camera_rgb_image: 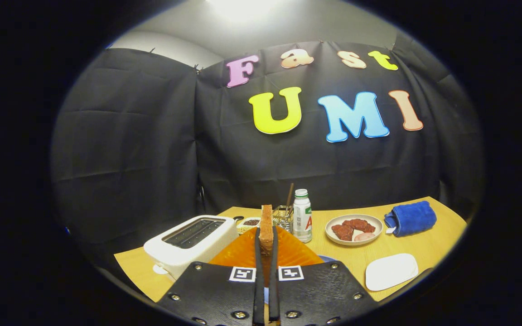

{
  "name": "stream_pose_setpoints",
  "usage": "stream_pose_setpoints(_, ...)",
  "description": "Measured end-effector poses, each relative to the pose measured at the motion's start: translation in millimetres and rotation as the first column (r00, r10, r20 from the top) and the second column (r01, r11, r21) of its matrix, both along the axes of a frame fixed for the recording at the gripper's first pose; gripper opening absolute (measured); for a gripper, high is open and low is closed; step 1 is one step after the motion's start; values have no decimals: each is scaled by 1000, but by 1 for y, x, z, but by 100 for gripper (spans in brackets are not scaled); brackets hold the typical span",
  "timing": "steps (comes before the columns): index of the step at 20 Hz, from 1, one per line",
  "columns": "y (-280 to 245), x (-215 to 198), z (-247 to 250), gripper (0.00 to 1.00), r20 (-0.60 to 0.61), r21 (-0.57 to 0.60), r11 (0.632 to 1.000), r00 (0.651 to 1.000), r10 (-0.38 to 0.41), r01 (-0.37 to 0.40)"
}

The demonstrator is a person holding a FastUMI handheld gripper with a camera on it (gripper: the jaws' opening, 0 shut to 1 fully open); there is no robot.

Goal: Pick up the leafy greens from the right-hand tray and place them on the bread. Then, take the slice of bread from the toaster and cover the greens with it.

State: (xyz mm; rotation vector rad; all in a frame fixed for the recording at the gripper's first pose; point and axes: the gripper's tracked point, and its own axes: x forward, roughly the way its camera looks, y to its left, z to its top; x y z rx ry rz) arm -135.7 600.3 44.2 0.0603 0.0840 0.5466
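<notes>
Gripper [266,246] fingers clamped on bread slice [267,228], held upright on edge above orange plate [243,253]. Toaster [191,242] just left, slots empty. White tray [390,270] near right; bottle [302,215], meat plate [354,229], blue towel [410,218] farther back.

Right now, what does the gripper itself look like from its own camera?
The gripper has two thin black fingers set on broad black plates with a leathery texture, fastened by silver rivets. Each plate carries a small square black-and-white marker near the inner edge. No cables or sleeves are visible.
</notes>
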Motion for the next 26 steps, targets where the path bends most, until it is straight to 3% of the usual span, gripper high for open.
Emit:
stream_pose_setpoints(12, -4, 26, -50, 4, -121, 37, 999, 992, -29, 34)
stream_pose_setpoints(18, 0, 26, -71, 4, -149, 47, 999, 989, -1, 9)
stream_pose_setpoints(22, -4, 29, -83, 4, -146, -29, 999, 989, -21, 17)
stream_pose_setpoints(26, -6, 26, -86, 11, -135, -72, 997, 991, -12, 2)
